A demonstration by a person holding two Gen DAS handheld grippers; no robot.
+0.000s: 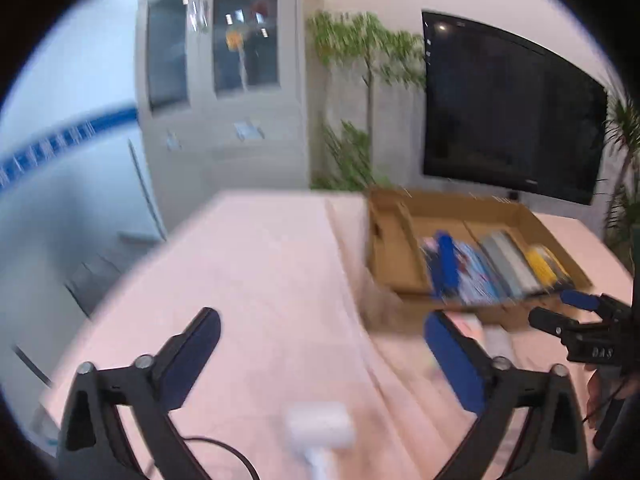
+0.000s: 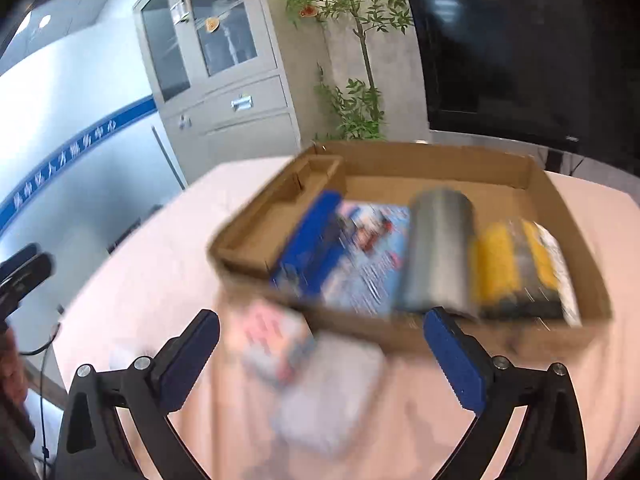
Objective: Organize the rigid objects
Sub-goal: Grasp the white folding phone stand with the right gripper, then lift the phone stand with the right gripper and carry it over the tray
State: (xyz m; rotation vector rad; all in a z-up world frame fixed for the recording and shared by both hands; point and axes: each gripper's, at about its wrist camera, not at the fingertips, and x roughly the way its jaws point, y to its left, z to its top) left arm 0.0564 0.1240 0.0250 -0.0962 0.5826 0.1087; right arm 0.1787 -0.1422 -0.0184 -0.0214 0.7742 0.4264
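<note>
An open cardboard box (image 2: 440, 160) stands on the pink tablecloth and holds a blue box (image 2: 308, 244), a printed blue packet (image 2: 372, 252), a grey cylinder (image 2: 436, 248) and a yellow-grey pack (image 2: 516, 268). The cardboard box also shows in the left wrist view (image 1: 400, 252). In front of it lie a pink-white box (image 2: 272, 340) and a pale grey flat box (image 2: 324, 396). My right gripper (image 2: 322, 356) is open above these two. My left gripper (image 1: 322, 354) is open and empty over the cloth; a white object (image 1: 320, 428) lies below it. The right gripper's fingers (image 1: 560, 320) show at the right edge.
A grey cabinet (image 2: 216, 80), a potted plant (image 2: 360, 60) and a large black screen (image 2: 512, 48) stand behind the table. The table (image 1: 248, 264) is covered with a wrinkled pink cloth. A black cable (image 1: 224, 452) runs near the left gripper.
</note>
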